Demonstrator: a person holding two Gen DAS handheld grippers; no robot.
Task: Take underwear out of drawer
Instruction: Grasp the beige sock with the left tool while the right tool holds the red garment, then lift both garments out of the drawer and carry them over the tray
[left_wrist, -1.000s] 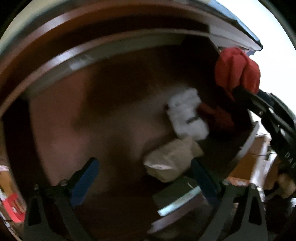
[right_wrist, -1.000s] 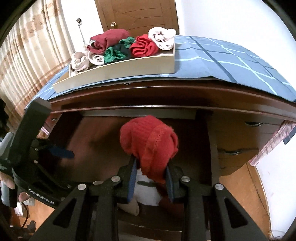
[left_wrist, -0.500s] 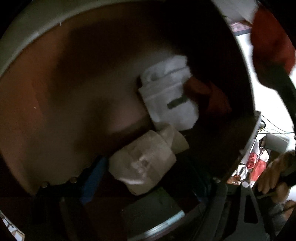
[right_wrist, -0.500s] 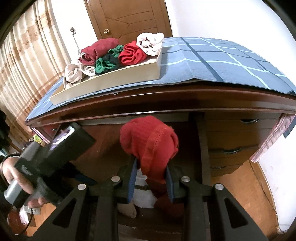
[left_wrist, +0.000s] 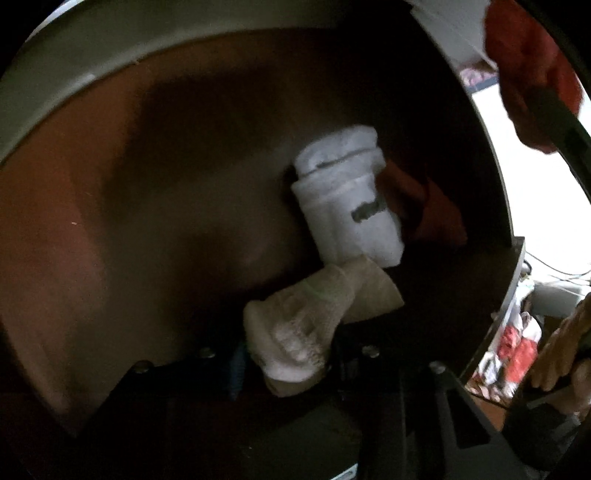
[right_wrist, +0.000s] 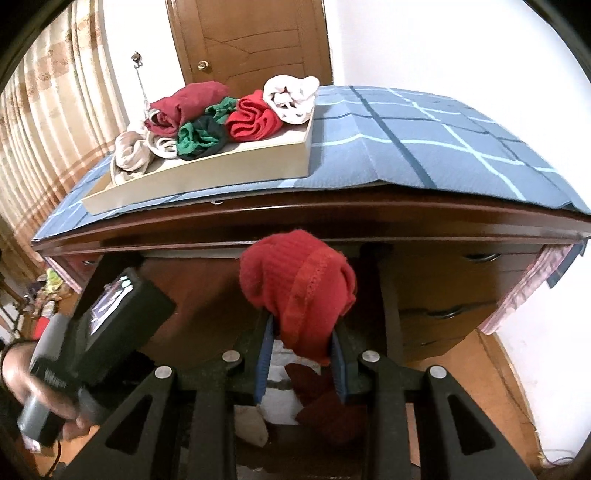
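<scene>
Inside the open drawer (left_wrist: 155, 206) lie a white folded garment (left_wrist: 347, 199), a dark red one (left_wrist: 432, 206) just beside it, and a beige rolled piece (left_wrist: 303, 325) that the left gripper (left_wrist: 288, 354) has closed on. Above the drawer front, the right gripper (right_wrist: 301, 354) is clamped on a red underwear bundle (right_wrist: 299, 291). On the checked blue cloth (right_wrist: 424, 144) over the dresser, a cream tray (right_wrist: 229, 173) holds maroon, green, red, white and beige bundles.
</scene>
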